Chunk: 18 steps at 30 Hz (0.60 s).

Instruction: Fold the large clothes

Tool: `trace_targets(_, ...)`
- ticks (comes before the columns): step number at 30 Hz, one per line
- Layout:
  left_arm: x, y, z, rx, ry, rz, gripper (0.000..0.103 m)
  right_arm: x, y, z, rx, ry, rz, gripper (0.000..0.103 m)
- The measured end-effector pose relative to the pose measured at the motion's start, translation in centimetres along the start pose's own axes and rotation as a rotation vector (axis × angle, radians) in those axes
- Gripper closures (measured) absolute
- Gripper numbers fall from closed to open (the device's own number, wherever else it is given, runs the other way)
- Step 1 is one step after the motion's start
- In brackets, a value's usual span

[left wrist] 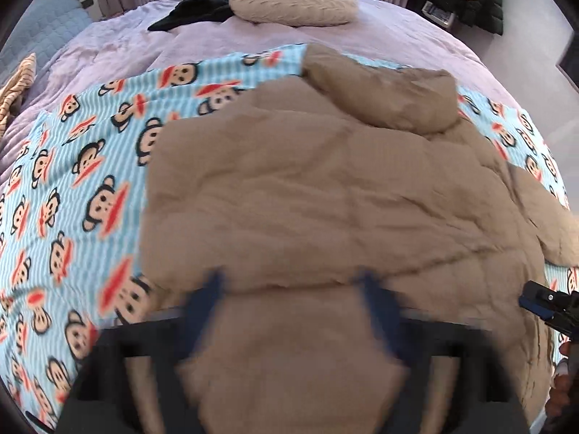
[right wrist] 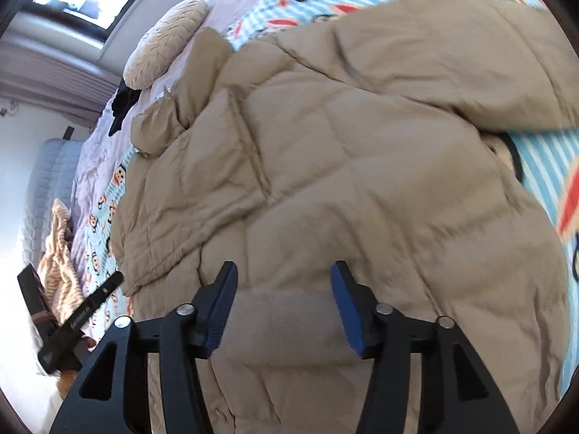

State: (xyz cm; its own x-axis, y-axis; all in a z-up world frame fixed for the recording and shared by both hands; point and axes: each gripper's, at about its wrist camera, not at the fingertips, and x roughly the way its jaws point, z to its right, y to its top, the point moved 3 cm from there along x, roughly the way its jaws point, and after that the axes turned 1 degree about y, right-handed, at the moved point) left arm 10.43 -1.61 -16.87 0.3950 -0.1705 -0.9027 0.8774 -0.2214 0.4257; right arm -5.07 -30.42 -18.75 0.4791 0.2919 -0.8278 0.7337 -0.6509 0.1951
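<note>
Nearest to me is the left claw [left wrist: 293,289], blurred, its blue fingers spread wide with tan padding bulging between them; it looks open, though through the smear I can't say whether the pads touch the cloth. The coat [left wrist: 325,188] lies spread across the blanket [left wrist: 72,181] with the monkey faces, which covers the near part of the bed [left wrist: 217,43]. The coat's hood or collar end points toward the far pillow [left wrist: 293,3], beside a black garment [left wrist: 202,11]. At the bed's left edge sits a striped cloth [left wrist: 18,86].

Moving right, the right claw [right wrist: 284,289] hovers over the coat's quilted near edge, jaws apart, holding nothing. A sleeve [right wrist: 452,54] seems already laid over the body on that side.

The risk I'd judge from here: the coat is puffy and slick, so a shallow pinch could catch only the top layer, and the fold would slide or spring open. Lifting unevenly with the two claws could drag the sleeve out, or pull the blanket up with it.
</note>
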Motion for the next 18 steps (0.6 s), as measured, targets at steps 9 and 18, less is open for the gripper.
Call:
trace_targets(9,-1.6,-2.6,5.8,0.043,0.037,0.013,0.004,-1.1,0.3,2.9,0.015,0.065,-0.025,0.041)
trace_targets(18,-0.4,-1.7,11.3,0.12,0.069,-0.031,0.0,-4.8,1.7,7.0,0.088,0.092,0.068,0.016)
